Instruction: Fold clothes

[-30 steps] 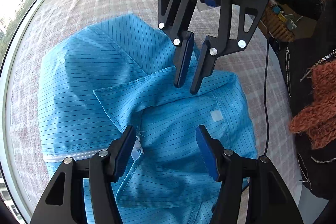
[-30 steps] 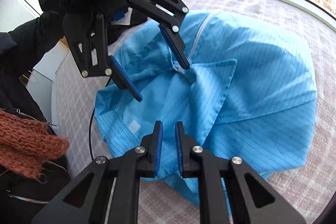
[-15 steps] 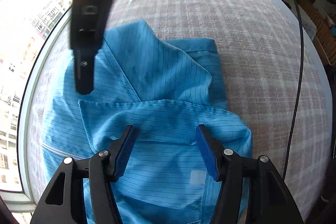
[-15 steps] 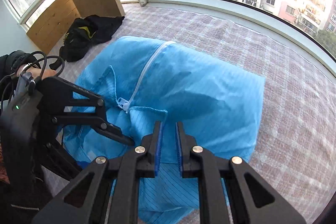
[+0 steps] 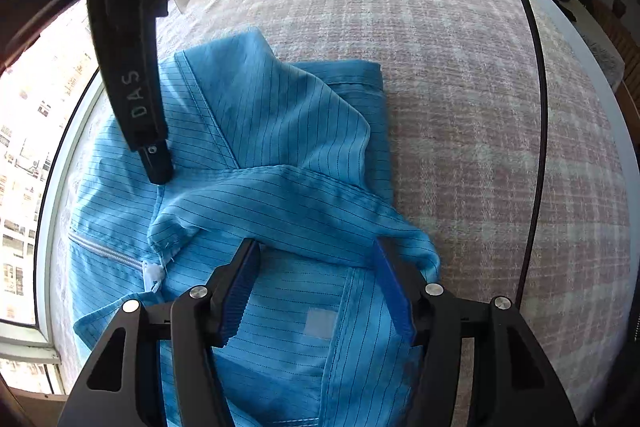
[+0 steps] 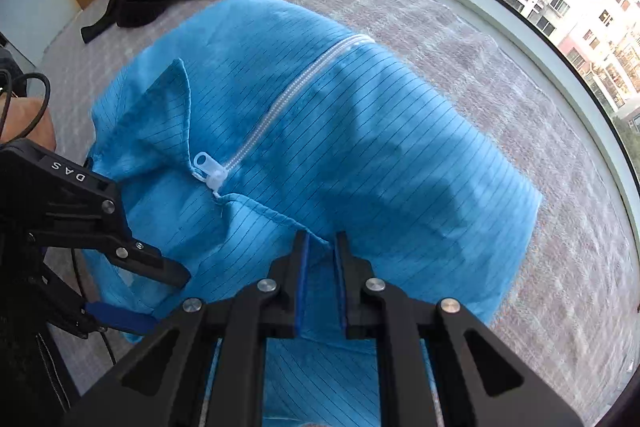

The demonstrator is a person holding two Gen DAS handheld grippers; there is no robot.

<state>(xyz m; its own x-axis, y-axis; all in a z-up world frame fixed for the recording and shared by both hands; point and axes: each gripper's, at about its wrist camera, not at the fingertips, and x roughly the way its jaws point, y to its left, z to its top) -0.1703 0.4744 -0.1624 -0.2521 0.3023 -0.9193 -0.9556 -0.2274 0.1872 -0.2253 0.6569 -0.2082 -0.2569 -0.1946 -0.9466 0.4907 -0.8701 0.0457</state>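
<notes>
A blue pinstriped zip-up garment [image 6: 360, 155] lies partly folded on a pink-and-white checked bedcover [image 5: 480, 107] beside a window. The left gripper [image 5: 316, 287] points down over its collar end with fingers spread, fabric lying between them unpinched. The right gripper [image 6: 320, 259] has its fingers nearly together, pinching a folded edge of the garment near the white zipper [image 6: 280, 107].
</notes>
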